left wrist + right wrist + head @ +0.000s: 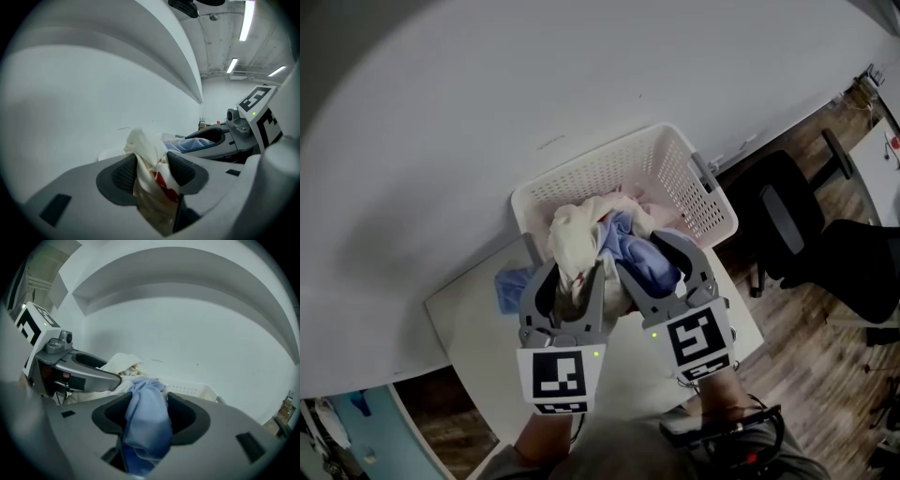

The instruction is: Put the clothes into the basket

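Observation:
The white plastic basket (712, 202) stands on the small white table (478, 347) against the wall and is heaped with clothes. Both grippers hover over its near rim. A cream garment with red marks (574, 234) hangs between the jaws of my left gripper (572, 274); in the left gripper view this cream garment (149, 154) lies loosely in the gap of the left gripper (152, 168). A light blue garment (645, 261) fills the gap of my right gripper (642, 253), seen again as the blue garment (145, 418) in the right gripper (146, 411). Neither cloth looks squeezed.
Another blue cloth (511, 284) lies on the table left of the basket. Two black office chairs (811, 244) stand on the wooden floor to the right. A white wall runs close behind the basket. A person's forearms show at the bottom edge.

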### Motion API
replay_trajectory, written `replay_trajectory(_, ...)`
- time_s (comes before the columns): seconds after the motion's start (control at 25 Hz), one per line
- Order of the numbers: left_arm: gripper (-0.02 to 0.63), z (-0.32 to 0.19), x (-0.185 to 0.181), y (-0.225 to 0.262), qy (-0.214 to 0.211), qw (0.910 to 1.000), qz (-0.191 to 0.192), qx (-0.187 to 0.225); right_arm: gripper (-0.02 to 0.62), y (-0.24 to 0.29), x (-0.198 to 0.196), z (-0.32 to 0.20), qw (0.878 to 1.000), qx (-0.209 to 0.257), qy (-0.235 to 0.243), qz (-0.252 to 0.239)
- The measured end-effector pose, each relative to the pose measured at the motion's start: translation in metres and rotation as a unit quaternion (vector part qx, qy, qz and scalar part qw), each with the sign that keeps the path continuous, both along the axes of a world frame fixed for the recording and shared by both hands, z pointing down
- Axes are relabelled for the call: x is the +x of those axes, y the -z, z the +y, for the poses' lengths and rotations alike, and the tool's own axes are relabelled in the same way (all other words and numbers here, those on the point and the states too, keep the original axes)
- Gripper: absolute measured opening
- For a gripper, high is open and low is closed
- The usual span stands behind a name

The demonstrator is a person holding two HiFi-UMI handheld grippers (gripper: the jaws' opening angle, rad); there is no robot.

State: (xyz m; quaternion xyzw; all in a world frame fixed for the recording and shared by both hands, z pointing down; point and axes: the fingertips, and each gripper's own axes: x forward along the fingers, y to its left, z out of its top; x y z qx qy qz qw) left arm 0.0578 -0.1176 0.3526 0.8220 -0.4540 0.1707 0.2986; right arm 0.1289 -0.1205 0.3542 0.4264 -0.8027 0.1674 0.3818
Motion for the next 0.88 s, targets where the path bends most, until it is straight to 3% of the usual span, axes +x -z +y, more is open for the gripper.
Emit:
replay_trajectory(0.4,0.232,0.026,-0.018,0.0,0.009,0.9999,-0.01,-0.007,0.229,0.018,0.003,0.01,1.0,0.025,-0.015,-0.009)
replay_trajectory(0.88,0.232,0.071,-0.035,0.015,0.038,0.9992,0.01,0.003,0.227,0.029,-0.026,0.053,0.999,0.038,0.016,-0.028)
